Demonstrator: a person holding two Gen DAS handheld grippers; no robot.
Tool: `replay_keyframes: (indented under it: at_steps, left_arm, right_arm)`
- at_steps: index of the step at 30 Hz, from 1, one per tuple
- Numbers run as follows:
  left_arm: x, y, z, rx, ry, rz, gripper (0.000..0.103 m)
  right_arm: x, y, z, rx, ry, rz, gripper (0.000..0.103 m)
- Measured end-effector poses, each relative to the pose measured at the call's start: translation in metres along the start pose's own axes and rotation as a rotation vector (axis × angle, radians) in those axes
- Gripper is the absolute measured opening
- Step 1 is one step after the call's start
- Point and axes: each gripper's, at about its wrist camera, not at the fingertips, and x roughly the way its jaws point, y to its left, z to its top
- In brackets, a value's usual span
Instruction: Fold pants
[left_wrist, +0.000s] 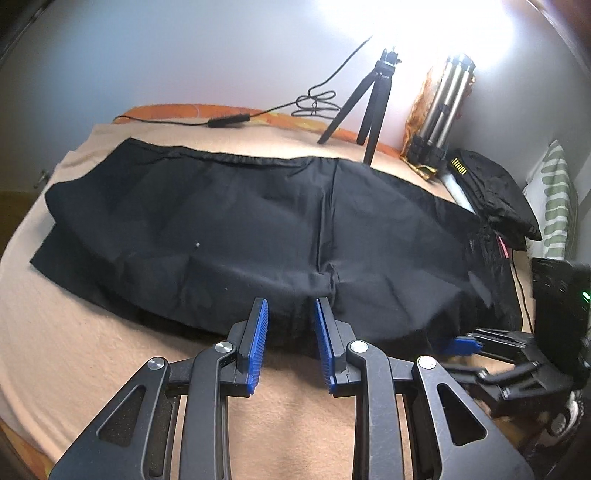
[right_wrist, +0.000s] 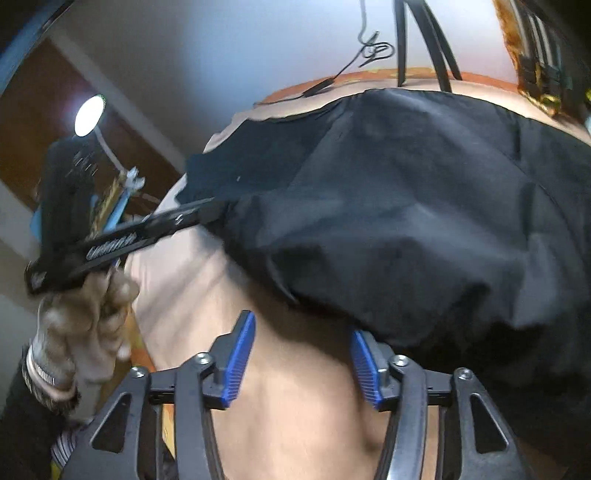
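Note:
Black pants (left_wrist: 240, 236) lie spread across a beige blanket (left_wrist: 74, 332), folded lengthwise, with a seam down the middle. My left gripper (left_wrist: 291, 310) is open, its blue pads just at the near edge of the fabric, holding nothing. My right gripper (left_wrist: 458, 345) shows at the right, at the pants' near right edge. In the right wrist view the pants (right_wrist: 406, 221) fill the upper right; my right gripper (right_wrist: 301, 336) is open, its right pad touching the fabric's near edge. The left gripper (right_wrist: 207, 206) reaches the pants' edge at left, held by a hand.
A small black tripod (left_wrist: 369, 107) and a cable (left_wrist: 229, 120) stand at the far edge. A silver tripod (left_wrist: 443, 110), a black bag (left_wrist: 491, 192) and a striped pillow (left_wrist: 557, 199) are at the right. A black device (left_wrist: 561, 314) with a green light sits near right.

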Motion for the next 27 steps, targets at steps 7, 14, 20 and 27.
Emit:
replay_keyframes:
  at_steps: [7, 14, 20, 27]
  left_arm:
    - [-0.005, -0.011, -0.008, 0.073, 0.010, -0.024, 0.024]
    - [0.005, -0.036, -0.017, 0.149, 0.047, -0.106, 0.024]
    - [0.017, -0.057, -0.014, 0.199, 0.034, -0.087, 0.024]
    - [0.021, -0.082, -0.010, 0.278, -0.008, -0.109, 0.024]
  right_arm:
    - [-0.006, -0.017, 0.017, 0.106, -0.048, 0.075, 0.018]
    - [-0.029, -0.010, 0.040, 0.133, -0.124, 0.140, 0.005]
    - [-0.042, -0.013, 0.051, 0.189, -0.161, 0.222, 0.004]
    - [-0.064, -0.003, 0.058, 0.185, -0.204, 0.265, 0.004]
